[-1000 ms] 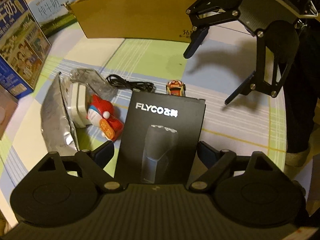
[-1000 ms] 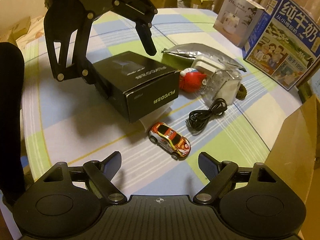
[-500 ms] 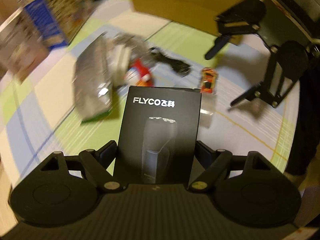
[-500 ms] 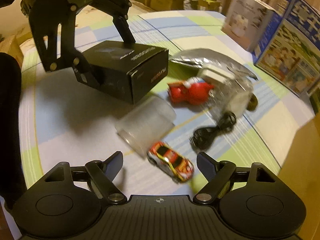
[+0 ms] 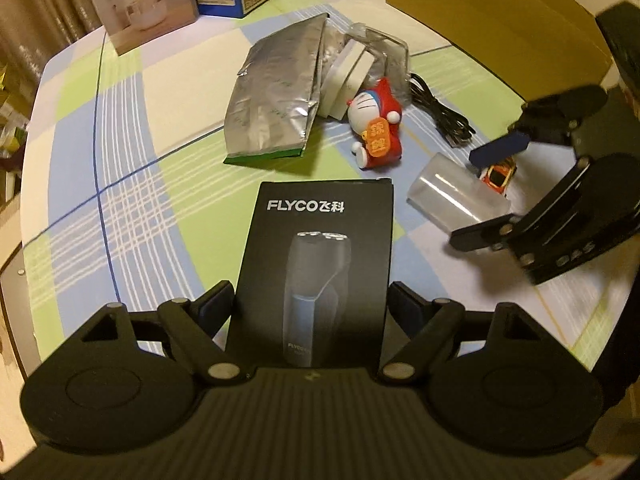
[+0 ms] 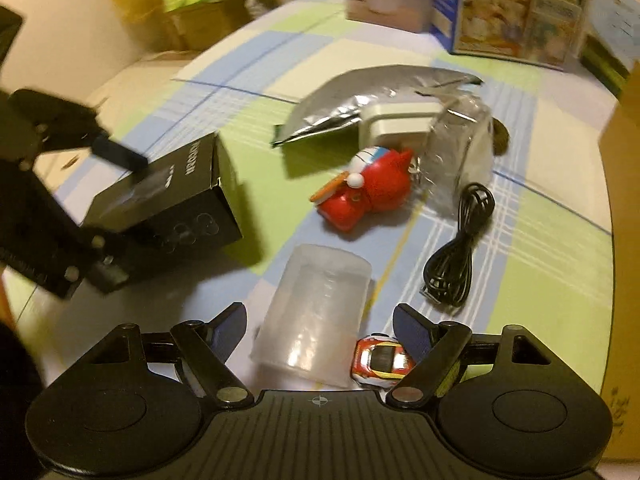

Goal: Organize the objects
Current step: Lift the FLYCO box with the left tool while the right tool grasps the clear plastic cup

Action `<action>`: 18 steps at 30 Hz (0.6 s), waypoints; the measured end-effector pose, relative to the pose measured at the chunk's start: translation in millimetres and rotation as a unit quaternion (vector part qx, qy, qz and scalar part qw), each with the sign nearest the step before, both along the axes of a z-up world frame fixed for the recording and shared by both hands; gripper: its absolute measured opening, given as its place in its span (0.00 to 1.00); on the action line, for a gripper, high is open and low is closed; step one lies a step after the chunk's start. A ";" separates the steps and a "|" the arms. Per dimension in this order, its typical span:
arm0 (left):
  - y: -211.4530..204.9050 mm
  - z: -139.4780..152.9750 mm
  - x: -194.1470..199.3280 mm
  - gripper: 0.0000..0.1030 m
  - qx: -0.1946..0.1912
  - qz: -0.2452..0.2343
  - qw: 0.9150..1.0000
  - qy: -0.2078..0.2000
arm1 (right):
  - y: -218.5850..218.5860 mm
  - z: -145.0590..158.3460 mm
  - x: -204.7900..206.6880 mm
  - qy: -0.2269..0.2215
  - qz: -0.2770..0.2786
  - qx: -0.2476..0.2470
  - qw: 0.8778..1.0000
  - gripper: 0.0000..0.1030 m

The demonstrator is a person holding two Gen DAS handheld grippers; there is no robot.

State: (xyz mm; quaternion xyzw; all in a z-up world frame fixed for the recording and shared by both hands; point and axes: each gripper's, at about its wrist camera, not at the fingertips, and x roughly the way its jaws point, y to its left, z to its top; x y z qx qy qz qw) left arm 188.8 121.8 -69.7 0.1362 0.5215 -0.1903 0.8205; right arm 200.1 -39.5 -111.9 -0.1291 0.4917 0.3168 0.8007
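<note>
The left claw (image 5: 310,312) has the black FLYCO shaver box (image 5: 316,264) clamped between its fingers, and compared with a second ago the box is swung round and tipped off the spot where it sat on the table (image 5: 120,184). That uncovered a frosted plastic cup (image 6: 316,316), lying on its side where the box used to be; it wasn't visible a second back. So there's one more item to sort now, basically.

The right claw (image 6: 320,328) has come in low over that cup and its jaws are closing, with the cup and the little red toy car (image 6: 382,360) both sitting between the fingers. The pads don't look like they're pressing on anything yet, so it's not gripping. Bit of a risk it catches the car along with the cup, since the two touch.

The rest hasn't budged: the foil pouch (image 5: 276,92), the red Doraemon figure (image 5: 376,128), and the black cable (image 5: 440,112) lie near the cardboard box (image 5: 492,12), which is probably where everything goes.
</note>
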 end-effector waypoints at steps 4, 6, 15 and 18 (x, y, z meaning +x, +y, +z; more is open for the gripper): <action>1.0 -3.5 -0.1 0.78 -0.001 0.009 1.000 -0.003 | 12.3 -5.9 -5.0 -0.017 -0.005 -0.023 1.000 0.53; 1.5 -3.7 0.6 0.78 -0.003 0.011 1.000 -0.004 | 15.8 -5.6 -7.9 -0.026 -0.009 -0.030 0.999 0.50; -3.7 -12.3 10.0 0.79 0.007 0.003 1.000 0.013 | 10.0 -3.4 -20.3 -0.024 -0.035 -0.009 0.999 0.48; -4.5 -17.9 12.2 0.79 0.010 0.006 1.000 0.016 | 5.8 -1.0 -25.1 -0.025 -0.040 -0.005 0.999 0.48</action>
